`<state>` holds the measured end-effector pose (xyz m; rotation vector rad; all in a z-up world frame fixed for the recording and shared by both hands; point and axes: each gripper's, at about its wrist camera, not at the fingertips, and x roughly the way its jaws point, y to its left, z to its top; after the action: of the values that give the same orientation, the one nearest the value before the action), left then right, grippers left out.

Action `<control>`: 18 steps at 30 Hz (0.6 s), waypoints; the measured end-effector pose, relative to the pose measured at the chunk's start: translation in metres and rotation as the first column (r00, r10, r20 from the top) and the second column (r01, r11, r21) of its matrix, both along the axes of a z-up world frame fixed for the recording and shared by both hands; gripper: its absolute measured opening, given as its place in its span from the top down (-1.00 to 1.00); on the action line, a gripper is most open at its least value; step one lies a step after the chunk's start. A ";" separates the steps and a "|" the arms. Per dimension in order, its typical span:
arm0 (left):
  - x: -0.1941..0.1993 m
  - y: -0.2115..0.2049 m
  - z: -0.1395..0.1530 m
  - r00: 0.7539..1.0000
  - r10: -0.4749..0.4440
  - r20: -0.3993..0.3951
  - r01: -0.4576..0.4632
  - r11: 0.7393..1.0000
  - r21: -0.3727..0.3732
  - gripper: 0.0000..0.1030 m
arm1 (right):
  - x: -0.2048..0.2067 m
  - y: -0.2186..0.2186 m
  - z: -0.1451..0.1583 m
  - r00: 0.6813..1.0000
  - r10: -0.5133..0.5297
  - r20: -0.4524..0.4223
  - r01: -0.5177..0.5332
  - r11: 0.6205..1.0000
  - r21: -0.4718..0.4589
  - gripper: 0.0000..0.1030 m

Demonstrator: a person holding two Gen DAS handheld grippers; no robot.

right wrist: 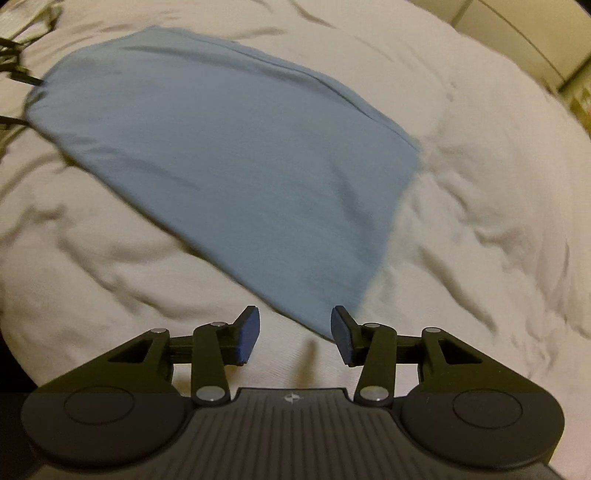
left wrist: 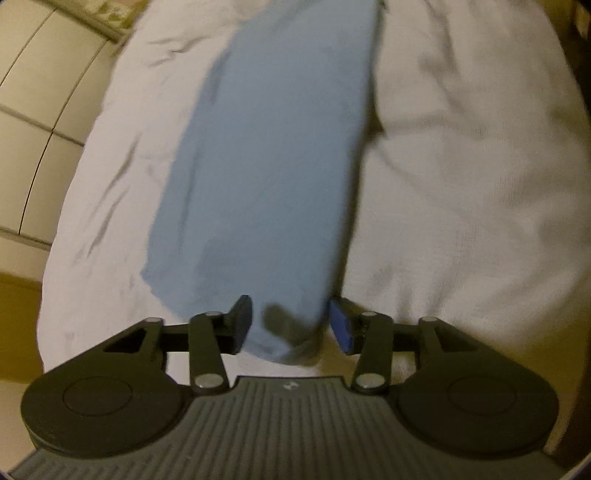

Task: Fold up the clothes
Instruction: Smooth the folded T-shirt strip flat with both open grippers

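Observation:
A light blue garment (left wrist: 266, 155) lies as a long folded strip on a white bedcover (left wrist: 461, 166). Its near end sits between the fingers of my left gripper (left wrist: 291, 325), whose jaws stand open with a gap on both sides of the cloth. In the right wrist view the same blue garment (right wrist: 229, 166) spreads flat and wide across the bedcover (right wrist: 480, 221). My right gripper (right wrist: 295, 334) is open just short of the garment's near corner, with only the bedcover between its blue pads (right wrist: 248, 334).
The rumpled white bedcover fills both views. Cream cabinet doors (left wrist: 40, 110) stand past the bed's left edge in the left wrist view. Dark cables (right wrist: 14, 62) lie at the far left corner of the bed. A pale wall or door (right wrist: 535, 33) shows at top right.

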<state>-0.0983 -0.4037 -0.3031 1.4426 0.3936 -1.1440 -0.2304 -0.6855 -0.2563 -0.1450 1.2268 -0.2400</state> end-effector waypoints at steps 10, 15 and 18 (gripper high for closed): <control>0.015 0.044 0.012 0.993 0.101 0.065 -0.100 0.995 -0.024 0.87 | 0.009 0.055 -0.007 0.992 0.122 0.001 -0.121 0.984 -0.130 -0.04; -0.021 0.035 0.017 0.997 0.009 0.076 -0.003 0.996 -0.086 0.14 | 0.001 0.060 -0.017 0.978 0.210 -0.014 -0.209 0.956 -0.207 -0.08; -0.032 0.016 0.001 0.994 -0.035 0.100 0.042 0.996 -0.074 0.12 | 0.000 0.063 -0.029 0.943 0.332 -0.024 -0.324 0.902 -0.286 -0.08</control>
<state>-0.1306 -0.3873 -0.3019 1.4389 0.2519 -1.1026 -0.2305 -0.6221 -0.2849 -0.5954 1.1163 -0.1227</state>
